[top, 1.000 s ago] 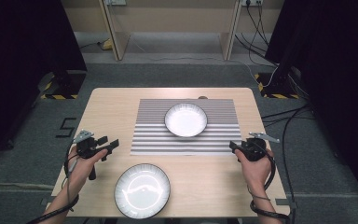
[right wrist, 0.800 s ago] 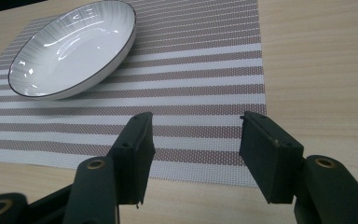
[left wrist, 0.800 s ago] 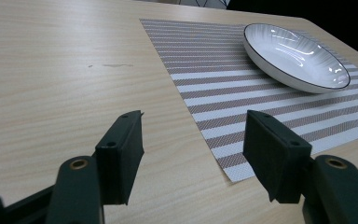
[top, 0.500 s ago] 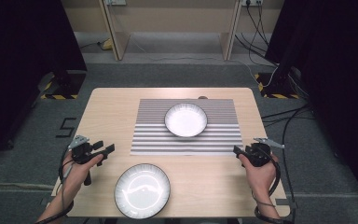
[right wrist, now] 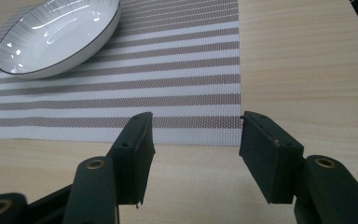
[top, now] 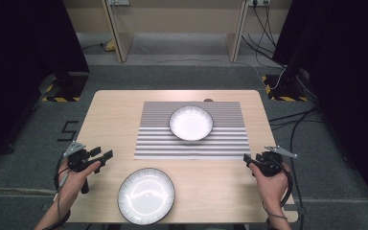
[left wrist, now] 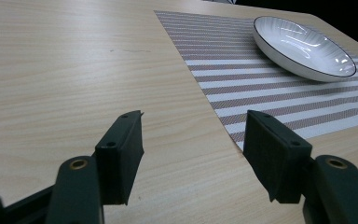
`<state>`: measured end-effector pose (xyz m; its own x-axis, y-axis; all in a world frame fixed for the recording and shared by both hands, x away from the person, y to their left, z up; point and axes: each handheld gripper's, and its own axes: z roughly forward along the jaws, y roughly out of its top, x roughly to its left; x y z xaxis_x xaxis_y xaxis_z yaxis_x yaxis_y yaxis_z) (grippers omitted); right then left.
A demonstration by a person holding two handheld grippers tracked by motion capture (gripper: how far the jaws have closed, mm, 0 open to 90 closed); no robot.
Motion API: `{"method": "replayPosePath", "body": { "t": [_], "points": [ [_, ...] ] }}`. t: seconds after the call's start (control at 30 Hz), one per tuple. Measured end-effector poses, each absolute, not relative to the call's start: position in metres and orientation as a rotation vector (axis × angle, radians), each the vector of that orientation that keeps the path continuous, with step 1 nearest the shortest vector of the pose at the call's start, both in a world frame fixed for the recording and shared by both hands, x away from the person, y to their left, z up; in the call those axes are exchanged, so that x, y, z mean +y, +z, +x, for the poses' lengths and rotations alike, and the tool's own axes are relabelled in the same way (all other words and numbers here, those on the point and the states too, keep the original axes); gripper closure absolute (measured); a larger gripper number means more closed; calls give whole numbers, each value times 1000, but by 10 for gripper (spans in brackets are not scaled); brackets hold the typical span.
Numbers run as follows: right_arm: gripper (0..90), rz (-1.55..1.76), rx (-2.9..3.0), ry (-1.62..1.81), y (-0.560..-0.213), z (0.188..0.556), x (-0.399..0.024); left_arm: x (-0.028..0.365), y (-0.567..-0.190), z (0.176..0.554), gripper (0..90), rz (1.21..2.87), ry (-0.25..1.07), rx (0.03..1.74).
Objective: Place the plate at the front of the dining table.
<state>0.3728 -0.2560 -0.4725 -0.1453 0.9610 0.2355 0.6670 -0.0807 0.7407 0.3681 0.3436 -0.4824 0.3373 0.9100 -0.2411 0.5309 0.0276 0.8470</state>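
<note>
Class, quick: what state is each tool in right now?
Left tool: open, empty.
Right tool: open, empty.

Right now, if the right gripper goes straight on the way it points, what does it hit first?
Probably the mat's near corner: the right gripper, jaws open and empty, points over bare table at it. The bowl lies farther on, off to the left. Height above the table is unclear.

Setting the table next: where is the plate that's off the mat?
In the high view, the plate sits at the table's near edge, left of centre, below the striped mat and nearer the left gripper.
</note>
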Motion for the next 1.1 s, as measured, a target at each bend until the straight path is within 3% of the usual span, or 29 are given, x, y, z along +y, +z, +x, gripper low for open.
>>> {"method": "replayPosePath", "body": {
  "t": [1.1],
  "points": [
    [448,1801,1762,1051,-482,342,-282,379,-486,346,366,1582,542,1384]
  ]
}}
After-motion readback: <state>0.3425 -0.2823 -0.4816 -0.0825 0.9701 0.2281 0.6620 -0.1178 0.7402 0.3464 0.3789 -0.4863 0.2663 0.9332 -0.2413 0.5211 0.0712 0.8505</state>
